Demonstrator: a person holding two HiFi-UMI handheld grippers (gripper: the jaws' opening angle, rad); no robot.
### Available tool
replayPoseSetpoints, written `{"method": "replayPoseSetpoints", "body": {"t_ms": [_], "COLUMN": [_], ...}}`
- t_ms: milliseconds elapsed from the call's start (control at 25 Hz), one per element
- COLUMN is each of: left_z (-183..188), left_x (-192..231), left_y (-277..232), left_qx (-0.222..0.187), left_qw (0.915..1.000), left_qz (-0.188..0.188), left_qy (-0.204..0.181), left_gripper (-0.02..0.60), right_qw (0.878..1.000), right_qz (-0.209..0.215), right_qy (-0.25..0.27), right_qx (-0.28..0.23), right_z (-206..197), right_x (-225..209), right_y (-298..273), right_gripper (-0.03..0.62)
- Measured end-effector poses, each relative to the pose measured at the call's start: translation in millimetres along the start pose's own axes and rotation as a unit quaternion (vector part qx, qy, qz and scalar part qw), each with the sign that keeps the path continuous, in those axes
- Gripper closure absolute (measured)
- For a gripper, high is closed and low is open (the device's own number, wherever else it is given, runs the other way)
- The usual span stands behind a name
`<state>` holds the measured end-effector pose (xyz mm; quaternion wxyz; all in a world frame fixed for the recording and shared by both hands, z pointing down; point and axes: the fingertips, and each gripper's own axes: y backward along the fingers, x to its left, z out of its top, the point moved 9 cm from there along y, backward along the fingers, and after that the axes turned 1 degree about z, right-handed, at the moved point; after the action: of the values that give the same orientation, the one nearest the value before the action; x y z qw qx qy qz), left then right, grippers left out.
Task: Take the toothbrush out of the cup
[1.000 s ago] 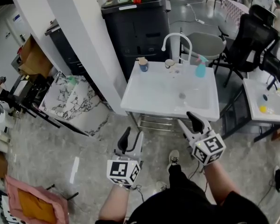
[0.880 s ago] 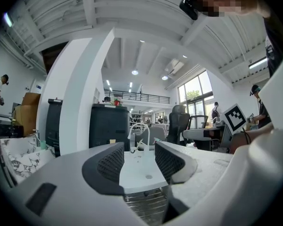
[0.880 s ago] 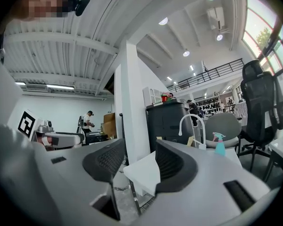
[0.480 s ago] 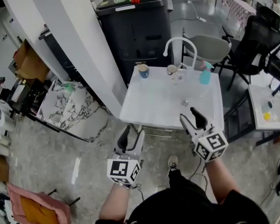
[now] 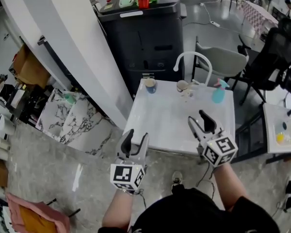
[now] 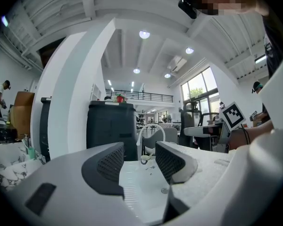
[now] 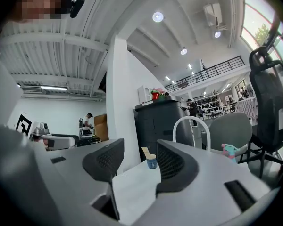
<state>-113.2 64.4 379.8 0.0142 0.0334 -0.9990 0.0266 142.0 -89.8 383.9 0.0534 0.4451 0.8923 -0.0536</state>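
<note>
A blue cup stands at the back left of the white sink top, a pale toothbrush leaning out of it. In the right gripper view the blue cup shows far off between the jaws. My left gripper hovers open at the sink's front left edge, and my right gripper is open over the front right. Both sets of jaws have just been opening, with nothing between them. The left gripper looks toward the white faucet; the right gripper faces the cup.
A beige cup and a teal spray bottle stand beside the arched faucet. A black cabinet stands behind the sink, a white pillar to its left. Office chairs and a second sink lie to the right.
Both grippers have come forward to the sink, which now sits closer and larger in the head view. Their jaws stand a little wider apart than before.
</note>
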Motion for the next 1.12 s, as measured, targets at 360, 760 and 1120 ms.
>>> {"method": "replayPoseSetpoints", "body": {"t_ms": [360, 760, 1120], "left_z": [8, 19, 13], "left_x": [1, 4, 44], "left_y": [-76, -118, -145], "left_qx": [-0.011, 0.000, 0.003], "left_qw": [0.9999, 0.9998, 0.9995], "left_qz": [0.008, 0.004, -0.025], "left_qy": [-0.008, -0.018, -0.017], "left_gripper": [0.384, 0.383, 0.383], "right_qw": [1.000, 0.999, 0.997], "right_qz": [-0.001, -0.018, -0.061], "right_qy": [-0.002, -0.032, -0.048], "right_qx": [-0.008, -0.009, -0.004], "right_z": [12, 17, 4], "right_x": [-68, -106, -107], "right_y": [-41, -64, -94], "right_gripper": [0.385, 0.385, 0.385]}}
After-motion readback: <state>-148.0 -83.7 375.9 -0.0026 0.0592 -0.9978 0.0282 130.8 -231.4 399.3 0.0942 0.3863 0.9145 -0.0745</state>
